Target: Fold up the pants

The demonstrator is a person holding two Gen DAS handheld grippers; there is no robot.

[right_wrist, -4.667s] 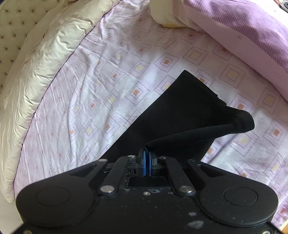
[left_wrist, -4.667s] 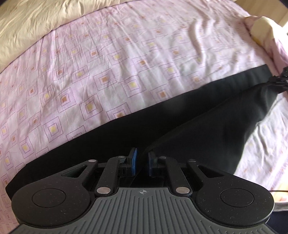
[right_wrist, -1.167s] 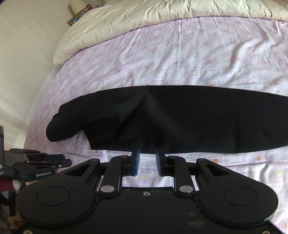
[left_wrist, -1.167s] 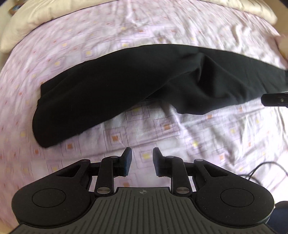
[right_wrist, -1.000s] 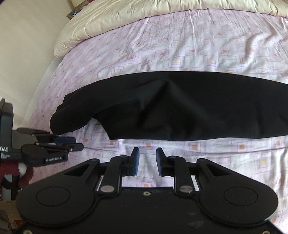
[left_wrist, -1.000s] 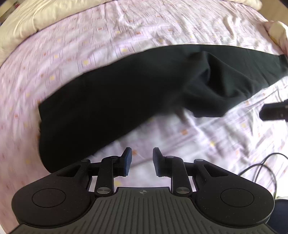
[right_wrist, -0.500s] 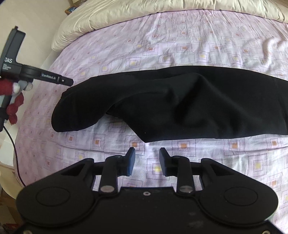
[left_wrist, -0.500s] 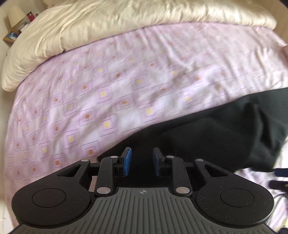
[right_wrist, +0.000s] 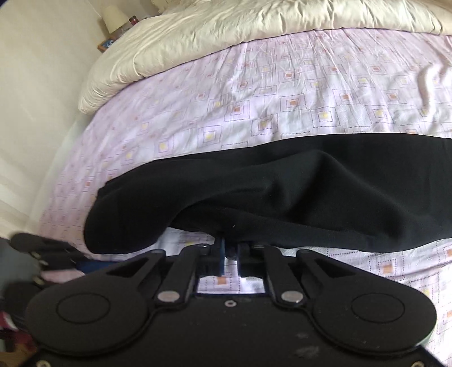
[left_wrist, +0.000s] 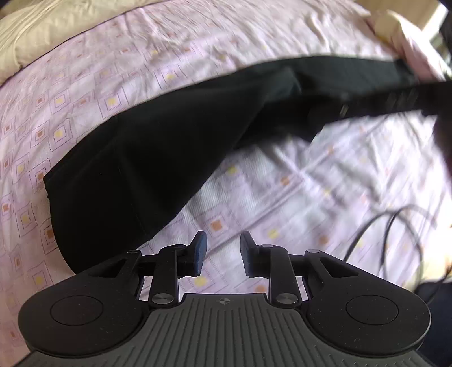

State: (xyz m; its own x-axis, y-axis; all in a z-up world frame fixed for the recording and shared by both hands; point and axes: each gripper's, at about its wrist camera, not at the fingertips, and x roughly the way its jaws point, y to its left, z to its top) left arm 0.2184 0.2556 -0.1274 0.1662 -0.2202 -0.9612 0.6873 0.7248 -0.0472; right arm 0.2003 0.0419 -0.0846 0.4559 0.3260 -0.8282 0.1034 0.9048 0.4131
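Black pants (left_wrist: pixel 158 152) lie stretched across the lilac patterned bed sheet (left_wrist: pixel 282 180), one layer bunched up along the middle (right_wrist: pixel 310 180). My left gripper (left_wrist: pixel 223 242) hangs open over bare sheet, just right of the pants' wide left end, with nothing between its fingers. My right gripper (right_wrist: pixel 231 248) sits at the pants' near edge, and its jaws are closing on a small pinch of the black cloth. The right gripper also shows as a dark blur (left_wrist: pixel 395 96) over the pants' far end. The left gripper (right_wrist: pixel 42 248) pokes in at the left edge.
A cream duvet (right_wrist: pixel 226 34) is heaped along the far side of the bed. A lamp and small items (right_wrist: pixel 114 17) stand by the wall at the far left. Black cable (left_wrist: pixel 389 234) loops over the sheet at the right. A pillow (left_wrist: pixel 389 25) lies at the far right corner.
The right gripper moved forward to the pants' near edge and its jaws narrowed onto the cloth. The left gripper swung back off the pants' end to the sheet beside it.
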